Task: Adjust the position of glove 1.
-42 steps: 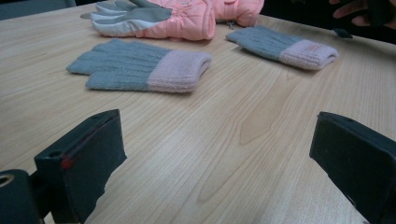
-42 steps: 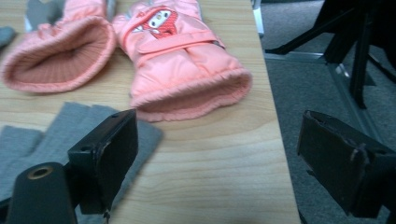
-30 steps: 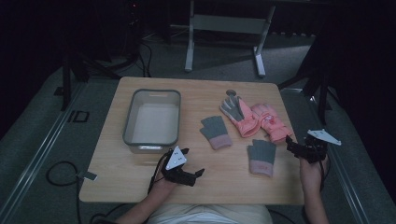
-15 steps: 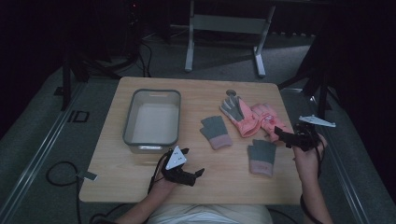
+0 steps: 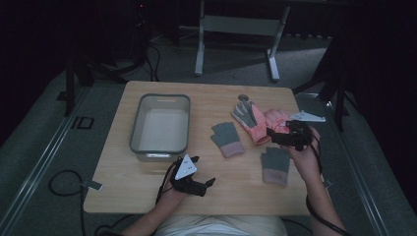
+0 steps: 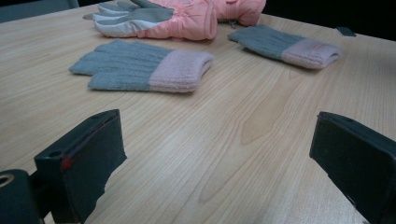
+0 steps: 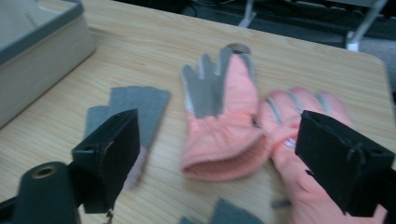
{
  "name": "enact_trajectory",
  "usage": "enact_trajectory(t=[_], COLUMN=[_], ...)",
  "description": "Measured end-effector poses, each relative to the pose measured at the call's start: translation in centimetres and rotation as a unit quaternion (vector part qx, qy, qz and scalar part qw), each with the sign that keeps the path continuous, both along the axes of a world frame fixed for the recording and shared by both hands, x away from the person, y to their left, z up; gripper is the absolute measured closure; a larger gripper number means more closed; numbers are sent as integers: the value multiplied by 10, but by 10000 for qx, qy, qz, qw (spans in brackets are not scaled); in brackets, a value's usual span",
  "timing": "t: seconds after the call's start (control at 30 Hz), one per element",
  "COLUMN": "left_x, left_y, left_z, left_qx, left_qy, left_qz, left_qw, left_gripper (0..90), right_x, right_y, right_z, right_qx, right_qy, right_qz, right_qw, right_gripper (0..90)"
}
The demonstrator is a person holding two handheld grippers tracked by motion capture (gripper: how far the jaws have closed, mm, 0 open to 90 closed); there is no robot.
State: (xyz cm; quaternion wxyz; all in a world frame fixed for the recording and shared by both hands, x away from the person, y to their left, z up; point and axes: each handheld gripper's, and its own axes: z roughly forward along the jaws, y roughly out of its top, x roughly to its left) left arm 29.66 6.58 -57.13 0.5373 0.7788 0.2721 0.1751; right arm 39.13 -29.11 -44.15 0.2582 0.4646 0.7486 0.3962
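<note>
The right gripper (image 5: pixel 287 133) hangs with its jaws spread wide over the pair of padded pink winter gloves with grey palms (image 5: pixel 258 123), which lie overlapping on the far right of the pale wooden surface (image 5: pixel 216 101). From where I stand this looks like the approach before a grasp: the nearer pink glove's open cuff (image 7: pixel 224 158) sits between the jaws, so the next move calls for lowering and closing on it. The left gripper (image 5: pixel 194 184) rests near the front edge, jaws also apart, holding nothing. Two grey knitted mitts with pink cuffs (image 5: pixel 226 138) lie closer in; the grey-rimmed plastic tub (image 5: pixel 160 123) waits at left. A second ago the right gripper was off beyond the surface's right edge; it has swung in over the gloves.
</note>
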Motion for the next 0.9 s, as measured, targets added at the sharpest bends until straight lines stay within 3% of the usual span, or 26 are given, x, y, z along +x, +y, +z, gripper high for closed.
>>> enact_trajectory(t=[0.57, 0.9], left_x=[0, 0], left_y=[0, 0], left_z=[0, 0], left_qx=[-7, -14], left_qy=[3, 0], left_qz=[-27, -49], left_qw=[10000, 10000], left_gripper=[26, 26], right_x=[27, 43], right_y=[71, 101], right_z=[-15, -38], right_qx=[-53, -341], right_qy=[38, 161], right_qz=[791, 1018], right_qw=[9968, 9941], right_gripper=[280, 380])
